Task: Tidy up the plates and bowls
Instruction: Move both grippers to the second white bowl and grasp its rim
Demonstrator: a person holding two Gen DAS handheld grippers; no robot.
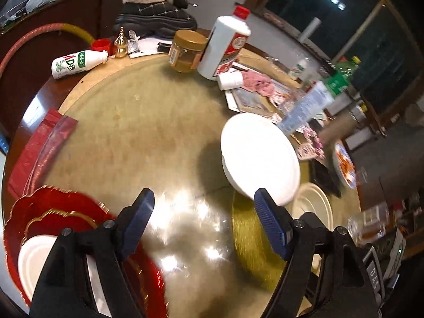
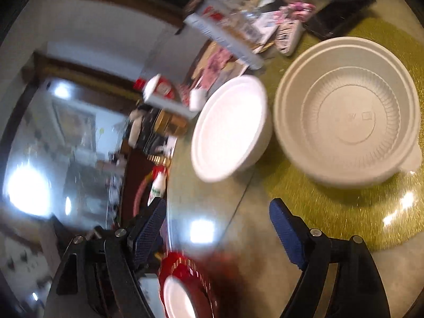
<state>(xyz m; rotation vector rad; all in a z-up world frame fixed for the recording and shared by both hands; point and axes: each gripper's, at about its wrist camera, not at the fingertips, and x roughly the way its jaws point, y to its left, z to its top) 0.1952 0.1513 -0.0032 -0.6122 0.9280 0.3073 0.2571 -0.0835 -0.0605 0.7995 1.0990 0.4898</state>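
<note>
Left wrist view: left gripper [image 1: 204, 222] low in the middle, blue fingers [image 1: 139, 222] spread wide, nothing between them but shiny surface [image 1: 127, 132]. White bowl [image 1: 261, 156] at 3 o'clock, round, plain, smooth, sitting upright with its rim a little tilted toward the camera. Just past it at 4 o'clock, a cream plastic bowl [image 1: 315, 206] on a gold glitter mat [image 1: 246, 228], partly hidden by the right finger. At 8 o'clock, a red plate [image 1: 66, 204] with a wavy gold edge, and a white plate [image 1: 34, 262] lying on top of it. Far off at 12 o'clock, a white bottle [image 1: 225, 45] with a red cap and a jar [image 1: 186, 50] with a gold lid.

Right wrist view, very blurry: right gripper [image 2: 217, 228] also with blue fingers [image 2: 285, 230] spread apart and empty. White bowl [image 2: 230, 127] at 12 o'clock, its edge smeared, maybe touching the mat [image 2: 344, 212]. Cream plastic bowl [image 2: 347, 111] at 2 o'clock, wide, with fine ribs in a ring on its floor and a small tab on the rim. Red plate [image 2: 185, 267] with the white plate [image 2: 177, 302] at 6 o'clock, under the fingers.
</note>
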